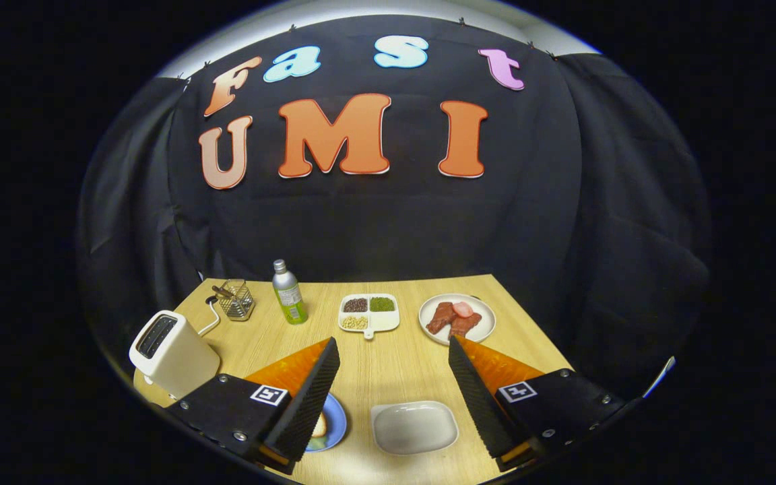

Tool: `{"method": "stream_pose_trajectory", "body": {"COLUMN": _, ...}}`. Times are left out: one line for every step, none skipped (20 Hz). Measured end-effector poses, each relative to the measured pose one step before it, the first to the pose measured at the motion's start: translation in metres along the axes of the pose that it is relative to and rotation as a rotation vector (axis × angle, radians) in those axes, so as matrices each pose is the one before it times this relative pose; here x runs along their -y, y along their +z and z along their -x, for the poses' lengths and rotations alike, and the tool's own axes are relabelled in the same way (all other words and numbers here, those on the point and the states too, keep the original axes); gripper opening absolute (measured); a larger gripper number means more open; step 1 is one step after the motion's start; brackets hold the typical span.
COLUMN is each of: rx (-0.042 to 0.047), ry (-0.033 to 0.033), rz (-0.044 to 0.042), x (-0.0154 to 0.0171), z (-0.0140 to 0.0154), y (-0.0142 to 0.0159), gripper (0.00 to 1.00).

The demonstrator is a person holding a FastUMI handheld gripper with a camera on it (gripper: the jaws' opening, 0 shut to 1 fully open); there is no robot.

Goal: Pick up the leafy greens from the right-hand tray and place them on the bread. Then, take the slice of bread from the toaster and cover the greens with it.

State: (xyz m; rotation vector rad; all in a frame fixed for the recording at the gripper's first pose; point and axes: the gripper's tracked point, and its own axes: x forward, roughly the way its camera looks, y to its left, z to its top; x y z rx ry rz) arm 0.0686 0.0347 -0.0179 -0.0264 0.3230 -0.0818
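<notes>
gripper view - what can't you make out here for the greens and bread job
- Blue plate: mostly hidden behind the left finger; bread and greens there barely show.
- Toaster slots: too dark to tell if bread sits inside.
- Gripper is open, holding nothing.

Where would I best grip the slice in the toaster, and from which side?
Come from straight above. The toaster stands upright, left of the open gripper's left finger, and its slot opens upward. The slot looks dark, and no slice edge can be made out. Probably pinch the slice's top edge across its flat faces, with the fingers straddling the slot's long line.
</notes>
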Motion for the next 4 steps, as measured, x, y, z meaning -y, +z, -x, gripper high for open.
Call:
{"method": "stream_pose_trajectory", "body": {"rx": 0.01530, "ry": -0.00231, "rz": -0.00178, "x": 0.00343, "z": 0.00075, "y": 0.00747, "gripper": 0.98}}
{"method": "stream_pose_trajectory", "body": {"rx": 0.01684, "ry": 0.00164, "rz": -0.00369, "x": 0.00230, "z": 0.00170, "y": 0.00722, "gripper": 0.98}}
{"method": "stream_pose_trajectory", "body": {"rx": 0.01886, "ry": 0.00152, "rz": -0.00271, "x": 0.00243, "z": 0.00053, "y": 0.00692, "gripper": 0.98}}
{"method": "stream_pose_trajectory", "body": {"rx": 0.01178, "ry": 0.00229, "rz": -0.00025, "x": 0.00322, "z": -0.00027, "y": 0.00516, "gripper": 0.98}}
